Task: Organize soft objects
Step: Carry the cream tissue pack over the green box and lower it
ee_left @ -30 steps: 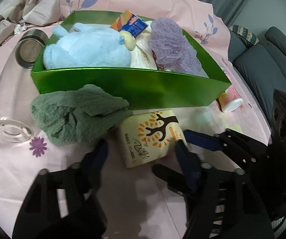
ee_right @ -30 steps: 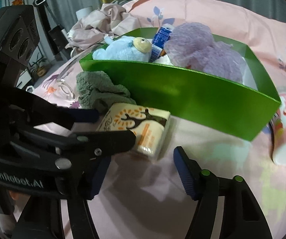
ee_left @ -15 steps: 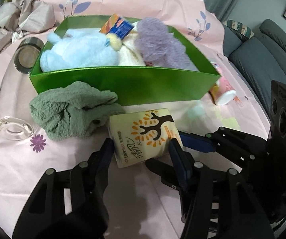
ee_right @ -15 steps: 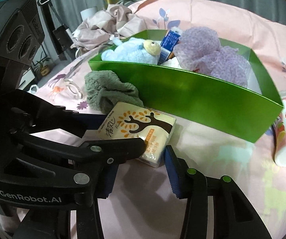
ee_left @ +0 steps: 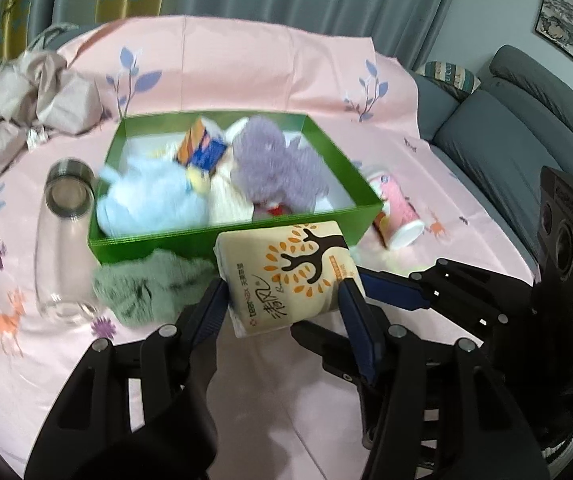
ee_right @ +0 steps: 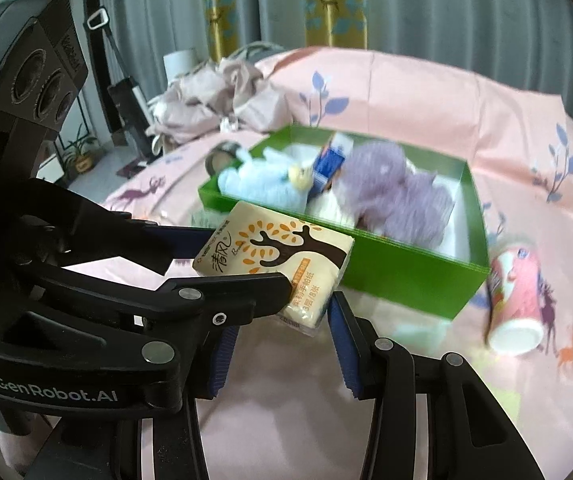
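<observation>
Cream-coloured and printed with a brown tree, the tissue pack (ee_left: 286, 276) is hanging in the air just in front of the green box (ee_left: 230, 236), no longer lying on the pink sheet (ee_left: 246, 400) as it was a second ago. Both tools are holding it together. The left hand-held gripper (ee_left: 282, 300) is pressing its blue pads on the two long sides of the pack, with the jaws about half open. The right hand-held gripper (ee_right: 282, 320) is coming from the other side and is squeezing the near corner of the same pack; its jaws are also only partly open, and the pack is filling the gap between them.

A second ago the fingers were standing apart around the pack, which was resting beside the green towel (ee_left: 154, 288). Now the pack is sitting higher in both views, and its top edge is reaching the level of the box rim. I judge that the lifting step is done and the carrying over the near wall is the next one.

Inside the box the light blue plush toy (ee_left: 154, 200), the purple bath puff (ee_left: 278, 172) and a small carton are already lying. The towel is waiting on the sheet, touching the box wall. A glass jar (ee_left: 62, 240) and a pink cup (ee_left: 398, 220) are lying outside the box.
</observation>
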